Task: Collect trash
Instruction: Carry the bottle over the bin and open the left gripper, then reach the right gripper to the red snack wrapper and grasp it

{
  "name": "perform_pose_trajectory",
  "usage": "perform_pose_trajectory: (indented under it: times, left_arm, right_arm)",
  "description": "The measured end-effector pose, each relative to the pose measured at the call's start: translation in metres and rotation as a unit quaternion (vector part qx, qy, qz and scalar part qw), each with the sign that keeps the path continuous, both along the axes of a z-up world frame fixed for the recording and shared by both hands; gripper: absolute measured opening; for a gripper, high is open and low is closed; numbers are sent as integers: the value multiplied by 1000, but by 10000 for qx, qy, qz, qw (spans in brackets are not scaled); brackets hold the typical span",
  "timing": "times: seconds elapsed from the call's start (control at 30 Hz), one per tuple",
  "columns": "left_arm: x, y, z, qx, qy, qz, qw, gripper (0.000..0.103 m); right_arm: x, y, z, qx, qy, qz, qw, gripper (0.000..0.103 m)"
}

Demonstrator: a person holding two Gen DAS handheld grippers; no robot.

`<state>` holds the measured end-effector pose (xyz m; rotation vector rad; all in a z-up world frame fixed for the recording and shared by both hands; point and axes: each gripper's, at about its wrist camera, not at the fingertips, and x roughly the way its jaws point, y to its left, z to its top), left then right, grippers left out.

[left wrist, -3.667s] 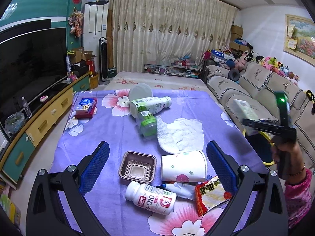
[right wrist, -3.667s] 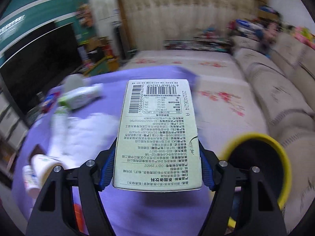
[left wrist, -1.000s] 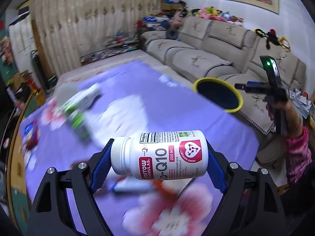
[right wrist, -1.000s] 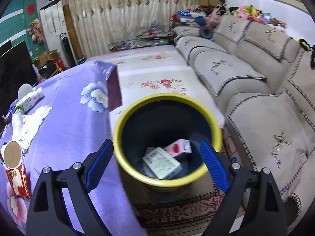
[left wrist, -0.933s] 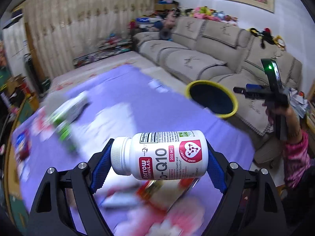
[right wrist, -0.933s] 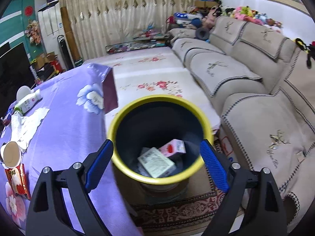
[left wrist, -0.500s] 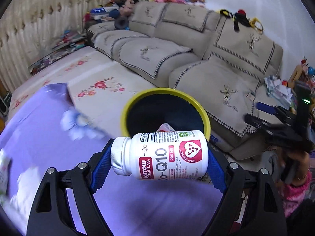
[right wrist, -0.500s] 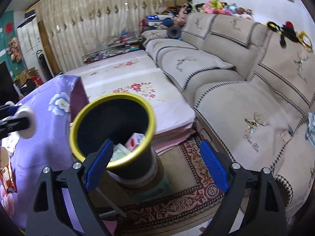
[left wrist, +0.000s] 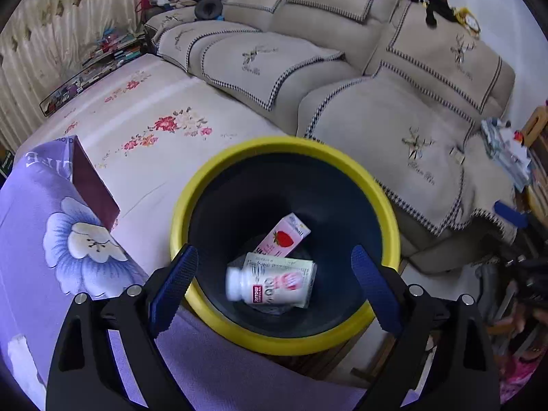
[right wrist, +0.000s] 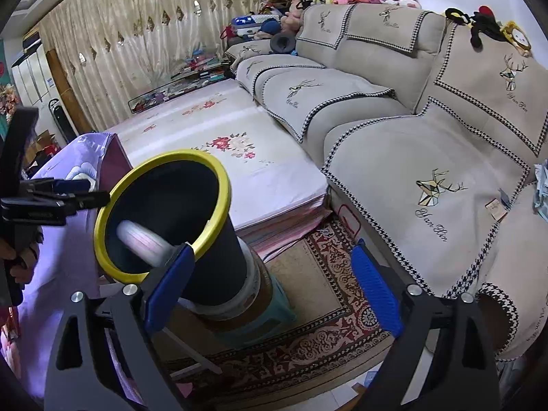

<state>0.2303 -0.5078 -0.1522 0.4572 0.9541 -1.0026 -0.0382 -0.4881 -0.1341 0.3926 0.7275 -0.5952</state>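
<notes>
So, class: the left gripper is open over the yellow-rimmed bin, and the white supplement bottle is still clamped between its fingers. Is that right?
Not quite. The left gripper is open over the yellow-rimmed bin, but the white supplement bottle is loose inside the bin, blurred, as the left wrist view shows.

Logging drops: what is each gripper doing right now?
Left gripper: open, holding nothing; the white bottle is inside the bin.
Right gripper: open, holding nothing.
</notes>
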Motion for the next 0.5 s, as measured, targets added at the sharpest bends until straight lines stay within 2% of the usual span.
perform_pose_trajectory:
  times: [0.2, 0.33, 0.43, 0.5]
  left_arm:
    - [-23, 65, 66, -591, -421, 330, 9968, 95]
    - [-45, 135, 110, -970, -901, 809, 9879, 98]
    - [-57, 185, 129, -1110, -1156, 1191, 9799, 98]
    - [-66, 228, 141, -1222, -1317, 1550, 9714, 98]
  right_arm:
    - [11, 16, 1, -9, 9, 196, 9998, 88]
    - [21, 33, 5, -31, 10, 403, 9992, 88]
    - [31, 50, 6, -66, 22, 621, 9980, 88]
    - [38, 65, 8, -99, 24, 784, 9969, 88]
